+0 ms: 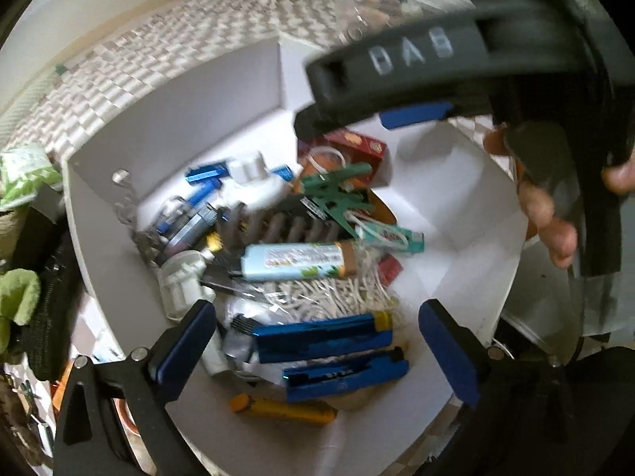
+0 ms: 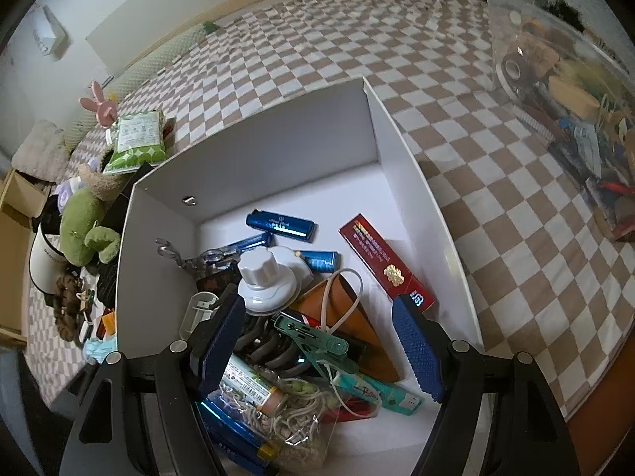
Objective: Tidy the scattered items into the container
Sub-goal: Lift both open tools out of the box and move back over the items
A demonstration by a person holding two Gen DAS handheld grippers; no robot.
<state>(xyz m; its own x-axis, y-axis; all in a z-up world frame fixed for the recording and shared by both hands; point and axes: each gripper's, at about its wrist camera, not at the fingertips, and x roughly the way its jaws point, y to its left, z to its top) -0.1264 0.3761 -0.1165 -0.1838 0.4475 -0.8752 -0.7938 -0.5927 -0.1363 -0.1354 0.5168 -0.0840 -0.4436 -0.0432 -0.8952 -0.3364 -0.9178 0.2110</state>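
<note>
Two grippers hang over the white box, both pointing steeply down into it. Left gripper: jaws spread wide, pads clear of everything, nothing held. Between and just beyond its fingers lie two shiny blue lighters, side by side; nearer the camera a yellow lighter, blurred. Past those, a bag of pale cord, contents hard to make out, then a light blue tube lying across the heap.

Right gripper: jaws apart, not so wide, pads touching nothing, nothing gripped. Directly between its fingers a green clothes peg and a grey ribbed piece, partly buried. Left finger hides part of the light blue tube. Just beyond the fingertips, a white suction hook; off the right fingertip, a red carton lying flat, its near end cut off by the pad.

White box stands on a brown-and-white checked cloth. In the left wrist view the right gripper's black body crosses the upper right, held by a hand, and covers the far side of the box. To the left outside the box, a green plush toy and other scattered bits, too small to name. Far right, a clear bag of oddments, blurred.
</note>
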